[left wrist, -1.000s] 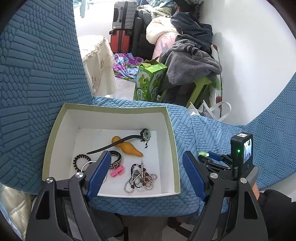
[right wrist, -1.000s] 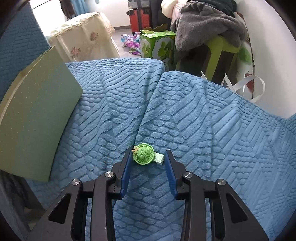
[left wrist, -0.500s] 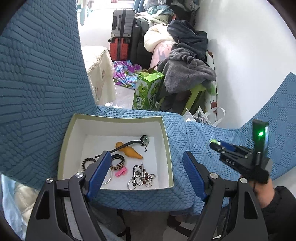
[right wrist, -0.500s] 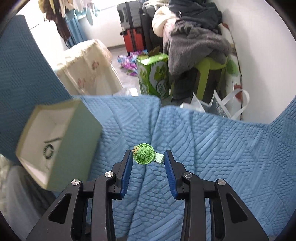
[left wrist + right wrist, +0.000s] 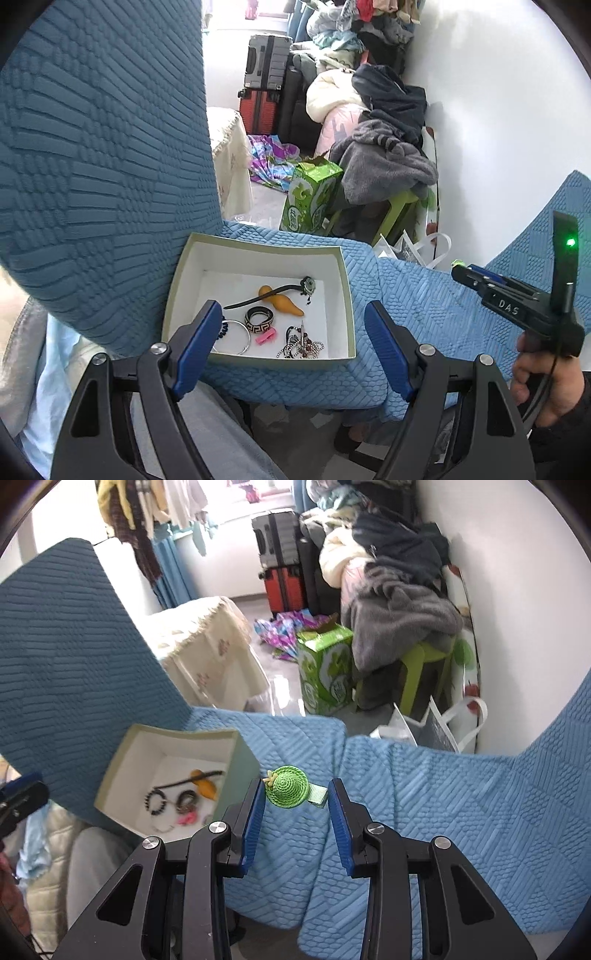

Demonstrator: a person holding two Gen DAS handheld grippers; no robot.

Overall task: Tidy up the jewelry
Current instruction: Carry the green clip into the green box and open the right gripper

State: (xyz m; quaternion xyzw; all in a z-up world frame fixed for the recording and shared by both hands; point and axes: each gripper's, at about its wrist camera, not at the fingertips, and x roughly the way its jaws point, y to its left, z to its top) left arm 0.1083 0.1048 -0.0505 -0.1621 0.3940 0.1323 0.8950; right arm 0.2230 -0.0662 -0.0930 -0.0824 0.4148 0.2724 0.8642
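Observation:
My right gripper [image 5: 296, 794] is shut on a green hat-shaped hair clip [image 5: 288, 786] and holds it in the air above the blue seat cushion, right of the box. The green-rimmed white box [image 5: 347, 291] sits on the cushion and holds several pieces: an orange clip [image 5: 282, 300], a black patterned ring [image 5: 259, 319], a silver bangle [image 5: 236, 336], a pink clip [image 5: 266, 336] and a beaded chain [image 5: 301, 345]. It also shows in the right wrist view [image 5: 240, 753]. My left gripper [image 5: 291, 350] is open and empty, near the box's front edge. The right gripper shows at the right of the left wrist view [image 5: 460, 271].
Blue quilted chair backs [image 5: 92, 166] rise to the left and right. Beyond the seat stand a green carton [image 5: 312, 199], a green stool with piled clothes [image 5: 388, 173], suitcases [image 5: 264, 88] and a cloth-covered table [image 5: 207, 657].
My right gripper lifted the green hat clip off the cushion and rose, bringing the box into its view. My left gripper pulled back and up from the box, still open.

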